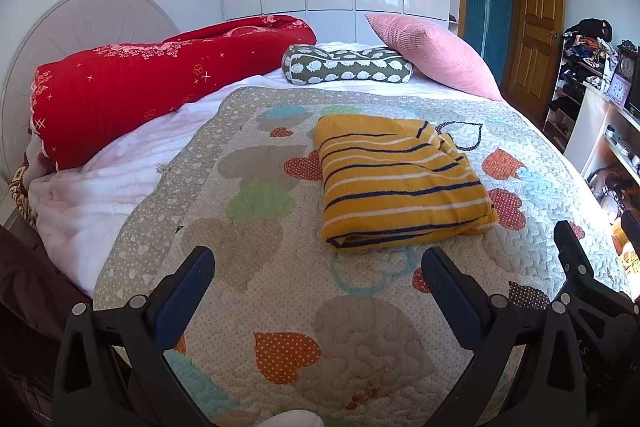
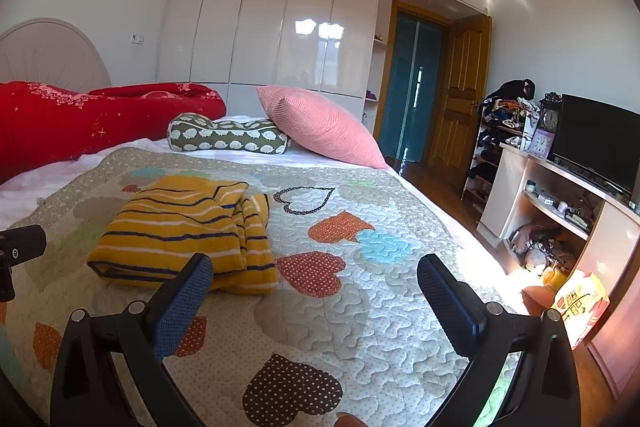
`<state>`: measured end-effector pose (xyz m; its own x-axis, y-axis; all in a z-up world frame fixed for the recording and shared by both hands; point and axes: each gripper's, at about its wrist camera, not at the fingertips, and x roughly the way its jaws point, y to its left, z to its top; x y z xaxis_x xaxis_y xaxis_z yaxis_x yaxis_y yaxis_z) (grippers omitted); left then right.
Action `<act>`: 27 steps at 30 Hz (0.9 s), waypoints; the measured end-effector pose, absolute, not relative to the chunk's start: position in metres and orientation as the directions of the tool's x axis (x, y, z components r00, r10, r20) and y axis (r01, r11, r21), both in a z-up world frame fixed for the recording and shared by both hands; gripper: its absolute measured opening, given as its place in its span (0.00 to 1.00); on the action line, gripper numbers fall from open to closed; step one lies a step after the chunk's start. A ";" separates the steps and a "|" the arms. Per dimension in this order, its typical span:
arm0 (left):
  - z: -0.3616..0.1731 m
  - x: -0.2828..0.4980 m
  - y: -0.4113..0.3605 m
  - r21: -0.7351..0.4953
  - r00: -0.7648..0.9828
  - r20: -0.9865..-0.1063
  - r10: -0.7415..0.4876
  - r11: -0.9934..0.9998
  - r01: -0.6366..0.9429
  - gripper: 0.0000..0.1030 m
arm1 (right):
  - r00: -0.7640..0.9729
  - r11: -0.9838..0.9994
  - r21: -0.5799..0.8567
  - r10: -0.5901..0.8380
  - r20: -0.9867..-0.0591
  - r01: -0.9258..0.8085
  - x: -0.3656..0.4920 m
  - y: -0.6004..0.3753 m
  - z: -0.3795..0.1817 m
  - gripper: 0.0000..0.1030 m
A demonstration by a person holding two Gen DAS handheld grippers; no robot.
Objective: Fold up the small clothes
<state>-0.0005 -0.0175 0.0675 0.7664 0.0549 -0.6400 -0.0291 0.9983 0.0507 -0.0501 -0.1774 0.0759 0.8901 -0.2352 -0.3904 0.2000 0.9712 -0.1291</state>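
Two grippers, both hovering low over the bed with nothing in them. The left gripper (image 1: 318, 267) has its fingers (image 1: 188, 291) spread wide, pointing across the quilt (image 1: 256, 211) with the folded yellow striped sweater (image 1: 400, 183) just ahead and a bit to the right of center. The right gripper (image 2: 314, 275) is spread wide too; its left finger sits just in front of the sweater's (image 2: 188, 227) near corner in the right wrist view, not clearly touching it. Part of the right gripper also pokes into the left wrist view at the far right edge.

Readable writing: pretty much none. There's a box (image 2: 580, 303) with printing on it down on the floor by the TV stand (image 2: 560, 187), but it's too blurry to make out. Clock (image 2: 550, 119) faces are too small to read.

The sweater is folded into a rough rectangle, lying flat on the heart-pattern quilt, well away from the bed's edges. Lots of bare quilt around it on the near side and to the right. Further back: a red duvet (image 1: 140, 95) rolled along the left, a sheep-print pillow (image 1: 348, 65) and a pink cushion (image 1: 432, 55) near the far end. The bed's right edge drops to the wood floor beside the TV stand.
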 end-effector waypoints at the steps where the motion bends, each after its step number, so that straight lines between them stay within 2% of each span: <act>1: 0.065 0.000 -0.018 0.051 0.761 -0.647 0.051 0.998 -0.024 1.00 | 0.890 0.972 -0.136 -0.232 -0.393 0.193 -0.049 -0.176 0.074 1.00; 11: 0.047 0.012 -0.018 0.039 0.717 -0.696 0.035 0.999 -0.011 1.00 | 0.867 0.970 -0.203 -0.216 -0.450 0.136 -0.038 -0.160 0.058 1.00; 27: 0.019 0.025 -0.013 -0.006 0.644 -0.765 -0.001 1.000 -0.005 1.00 | 0.830 0.970 -0.219 -0.206 -0.519 0.104 -0.026 -0.151 0.041 1.00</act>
